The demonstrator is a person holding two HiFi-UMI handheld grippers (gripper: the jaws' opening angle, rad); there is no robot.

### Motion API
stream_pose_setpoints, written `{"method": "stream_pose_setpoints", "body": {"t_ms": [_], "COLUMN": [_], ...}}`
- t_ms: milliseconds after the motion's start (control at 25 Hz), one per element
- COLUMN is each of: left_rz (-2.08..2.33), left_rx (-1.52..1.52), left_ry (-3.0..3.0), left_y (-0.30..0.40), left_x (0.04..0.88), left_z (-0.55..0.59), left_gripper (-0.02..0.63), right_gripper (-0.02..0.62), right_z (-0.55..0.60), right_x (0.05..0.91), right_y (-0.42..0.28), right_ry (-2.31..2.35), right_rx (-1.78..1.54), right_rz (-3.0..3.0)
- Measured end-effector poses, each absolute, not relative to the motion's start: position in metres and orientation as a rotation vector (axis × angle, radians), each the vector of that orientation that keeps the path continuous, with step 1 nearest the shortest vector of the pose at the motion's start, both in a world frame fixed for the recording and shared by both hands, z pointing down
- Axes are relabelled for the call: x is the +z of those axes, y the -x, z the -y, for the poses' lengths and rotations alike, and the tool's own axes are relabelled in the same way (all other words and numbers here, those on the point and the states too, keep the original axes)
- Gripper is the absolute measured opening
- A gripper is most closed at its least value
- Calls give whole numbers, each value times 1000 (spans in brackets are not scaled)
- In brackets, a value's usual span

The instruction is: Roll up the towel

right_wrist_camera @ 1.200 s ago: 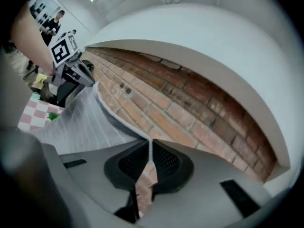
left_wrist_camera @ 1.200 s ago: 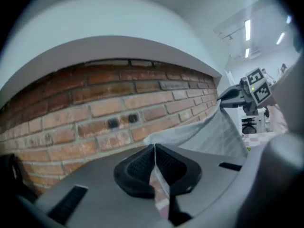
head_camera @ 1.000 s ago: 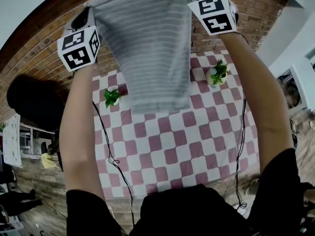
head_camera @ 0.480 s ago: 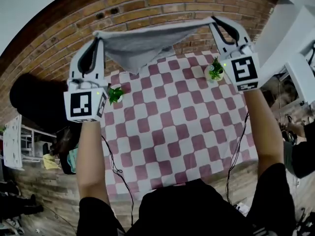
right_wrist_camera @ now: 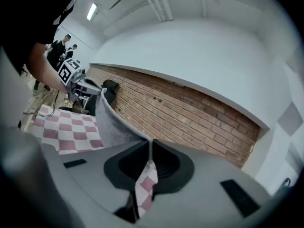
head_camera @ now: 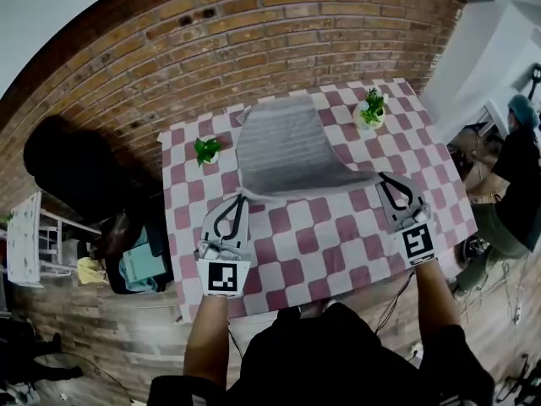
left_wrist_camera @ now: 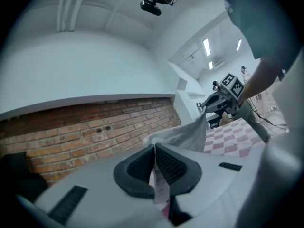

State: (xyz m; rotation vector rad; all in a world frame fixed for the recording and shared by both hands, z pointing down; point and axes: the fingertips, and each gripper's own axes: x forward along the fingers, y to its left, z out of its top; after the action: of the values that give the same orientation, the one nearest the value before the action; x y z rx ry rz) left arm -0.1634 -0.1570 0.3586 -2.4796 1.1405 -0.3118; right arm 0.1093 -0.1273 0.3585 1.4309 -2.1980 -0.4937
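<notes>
Brick wall out back, checkered table up front. Both the left claw and right claw are clenched on the near corners of the towel. Its near edge stretches between them, and the rest lies flat beyond the tips. A plant sits beyond the left claw and another plant beyond the right. There's bare cloth behind both claws.

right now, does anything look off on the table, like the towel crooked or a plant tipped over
Nothing stands out. The towel lies spread between the two small potted plants, both upright, nothing spilled. Only its near edge is off the table, pinched at the corners by the left gripper and right gripper.
</notes>
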Motion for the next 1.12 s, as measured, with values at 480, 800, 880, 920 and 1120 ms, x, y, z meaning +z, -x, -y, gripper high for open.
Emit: {"method": "stream_pose_setpoints", "body": {"t_ms": [480, 800, 880, 920, 1120], "left_rz": [-1374, -1478, -1515, -1536, -1599], "left_rx": [-461, -480, -458, -448, -467], "left_ry": [2644, 2702, 2700, 2694, 2684], "left_y": [140, 134, 132, 132, 135], "left_x": [454, 478, 474, 472, 474], "left_z": [-10, -107, -123, -130, -154], "left_gripper": [11, 11, 11, 11, 11], "right_gripper": [23, 23, 23, 23, 23], "right_z": [-30, -119, -135, -143, -171], "right_x": [442, 470, 469, 468, 467], "right_y": [-137, -144, -143, -142, -144], "right_ry": [-1436, -1378, -1372, -1361, -1326], "right_rx": [-173, -113, -125, -131, -178], "right_rz": [2324, 2387, 2404, 2403, 2409]}}
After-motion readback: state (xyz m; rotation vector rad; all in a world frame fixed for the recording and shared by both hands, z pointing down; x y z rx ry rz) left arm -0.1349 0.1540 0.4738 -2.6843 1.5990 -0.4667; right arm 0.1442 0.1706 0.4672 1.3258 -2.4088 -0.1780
